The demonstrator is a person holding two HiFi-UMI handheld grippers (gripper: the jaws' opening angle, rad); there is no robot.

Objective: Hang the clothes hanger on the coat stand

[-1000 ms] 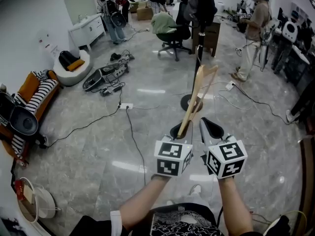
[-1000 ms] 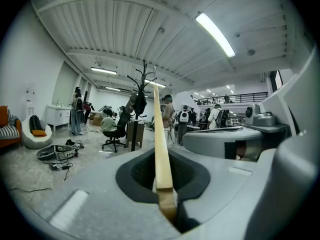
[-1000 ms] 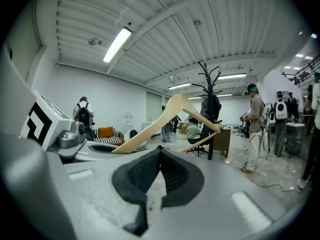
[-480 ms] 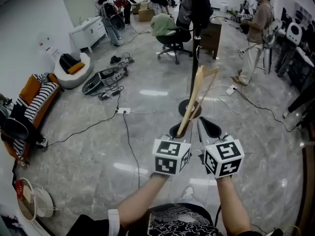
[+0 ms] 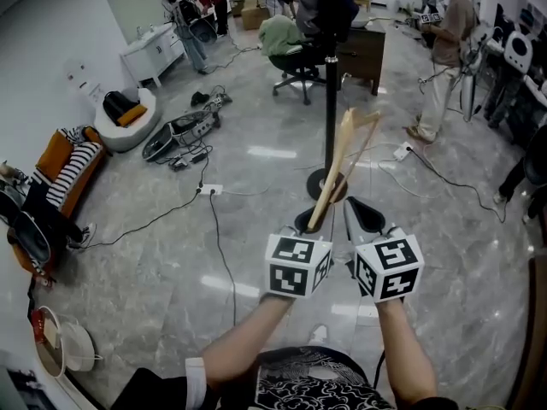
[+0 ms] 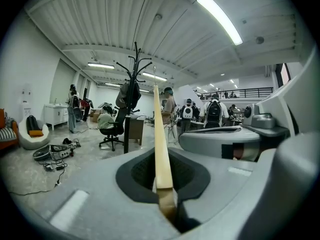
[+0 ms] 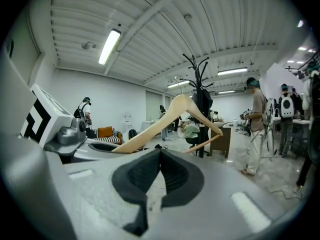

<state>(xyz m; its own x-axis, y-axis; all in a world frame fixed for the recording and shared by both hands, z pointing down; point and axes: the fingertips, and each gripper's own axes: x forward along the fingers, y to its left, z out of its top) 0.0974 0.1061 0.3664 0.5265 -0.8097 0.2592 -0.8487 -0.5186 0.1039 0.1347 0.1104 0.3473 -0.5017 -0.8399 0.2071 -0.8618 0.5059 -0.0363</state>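
Observation:
A pale wooden clothes hanger (image 5: 339,167) stands up from my left gripper (image 5: 309,225), which is shut on one of its arms. The left gripper view shows the hanger (image 6: 159,149) edge-on, clamped between the jaws. The right gripper view shows the hanger (image 7: 172,118) sideways, off to its left. My right gripper (image 5: 366,218) is beside the left one, shut, holding nothing. The black coat stand (image 5: 331,75) rises ahead, with dark garments on its upper hooks and a round base on the floor. The same coat stand (image 6: 131,109) appears ahead-left in the left gripper view and as the coat stand (image 7: 201,99) in the right one.
Grey marble floor with cables and a power strip (image 5: 208,190). A seated person in an office chair (image 5: 295,58) and a desk (image 5: 363,54) are behind the stand. A person (image 5: 443,54) stands at right. A sofa (image 5: 60,165) and gear (image 5: 179,132) lie at left.
The view has moved closer to the coat stand, which now stands nearer and more centred above the hanger. Both grippers keep their hold and spacing.

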